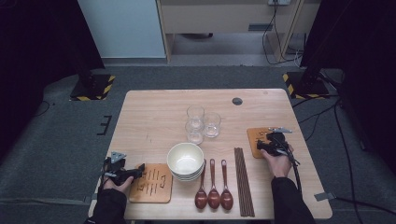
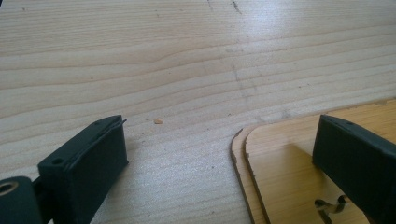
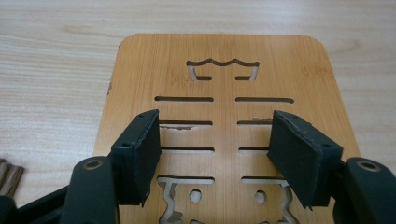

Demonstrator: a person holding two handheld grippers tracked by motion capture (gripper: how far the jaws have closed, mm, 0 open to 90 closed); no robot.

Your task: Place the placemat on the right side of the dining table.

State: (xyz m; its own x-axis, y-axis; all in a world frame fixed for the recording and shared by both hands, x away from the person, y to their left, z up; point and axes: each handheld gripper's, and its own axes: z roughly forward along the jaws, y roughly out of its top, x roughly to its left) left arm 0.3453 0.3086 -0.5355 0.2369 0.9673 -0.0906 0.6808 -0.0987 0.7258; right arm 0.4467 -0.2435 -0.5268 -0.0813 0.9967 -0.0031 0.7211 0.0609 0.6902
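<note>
Wooden bench [image 1: 154,112] under both hands; right gripper [image 3: 212,154] hovers over the wooden mat [image 3: 224,70] at the bench's right side, jaws spread wide, nothing between them; left gripper [image 2: 219,158] sits at the front-left mat [image 2: 285,158], jaws wide apart straddling its corner, gripping nothing.

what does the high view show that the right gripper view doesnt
High view alone: stacked cream ceramic bowls, three clear drinking glasses, three dark red-brown wooden spoons, the left gripper at a second pile of flat carved bamboo mats, both hands. Right gripper view alone: the cut-out slots and crown shape in the flat carved bamboo mat under the open right gripper. Both: that mat, the light wooden table, the dark brown chopsticks.
</note>
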